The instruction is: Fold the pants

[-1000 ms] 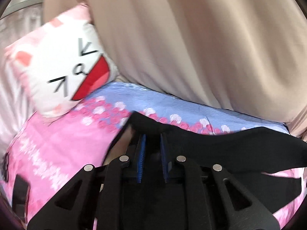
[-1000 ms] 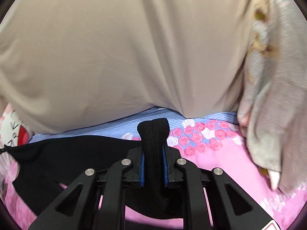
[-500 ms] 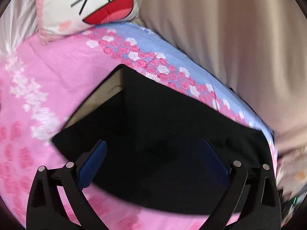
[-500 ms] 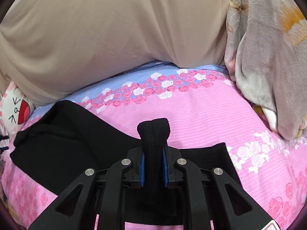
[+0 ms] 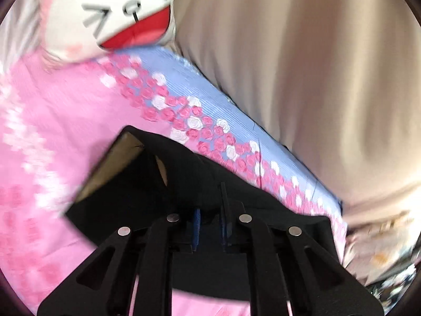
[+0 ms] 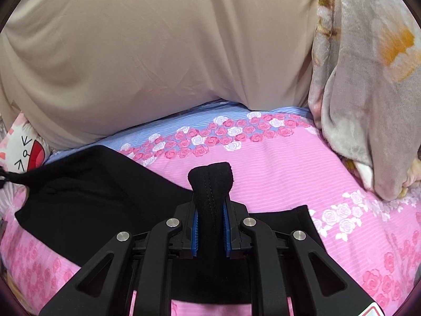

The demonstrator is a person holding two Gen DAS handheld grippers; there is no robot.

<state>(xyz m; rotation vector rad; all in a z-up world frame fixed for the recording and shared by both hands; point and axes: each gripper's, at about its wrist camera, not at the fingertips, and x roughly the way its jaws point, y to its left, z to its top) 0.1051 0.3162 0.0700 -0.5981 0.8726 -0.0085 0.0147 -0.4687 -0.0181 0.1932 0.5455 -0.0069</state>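
Beige smooth fabric fills the background of both wrist views, draped down onto the pink rose-printed bedsheet with a blue band on which the work is done. Black soft pants lie spread across that sheet, flat on the side nearer the cat-face cushion and lifted where the grippers hold them, so I judge the fold only begun: no finished crease or stacked layer shows, and the doubling over and smoothing are left. A grey plush floral blanket hangs at the right edge, near the pants' end, and could crowd the fold there. A white cat-face cushion with a red mouth sits at the far left, clear of the garment. The right gripper is clenched on a stitched bunch of the pants. The left gripper has its jaws drawn close over black cloth, apparently pinching it, though blur hides the contact.
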